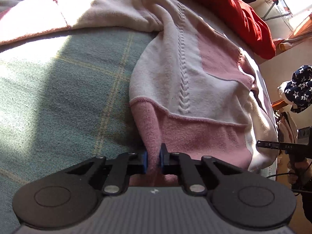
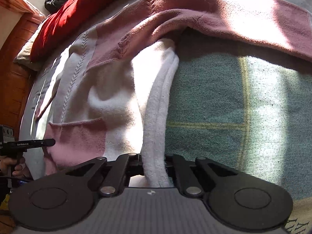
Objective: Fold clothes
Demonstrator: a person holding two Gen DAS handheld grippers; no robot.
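Nearest of all, the left tongs (image 1: 153, 160) are clamped on a pink fold of the sweater (image 1: 187, 89), the blue pads (image 1: 144, 160) pinching the knit at its near hem. The right tongs (image 2: 153, 165) are likewise closed on cloth, gripping the thick white ribbed band at the sweater's other near corner.

The sweater lies spread on the bed, over a green plaid blanket (image 1: 58, 89), with one sleeve (image 2: 243, 19) flung out to the far right. I'd judge the folding barely begun: both near corners are taken up, but the body is rumpled, no crease is laid, and the sleeves are not tucked in. Bringing the hem over and squaring it all remains.

The knit is soft and slightly fuzzy, in white and dusty-pink blocks with a raised braided seam running down the front and rolled raw edges where the colours meet. The blanket is coarser, a flat weave with thin yellow lines. A red cover (image 1: 234, 9) is bunched at the far end; whether it is a pillow or a quilt I can't quite tell.
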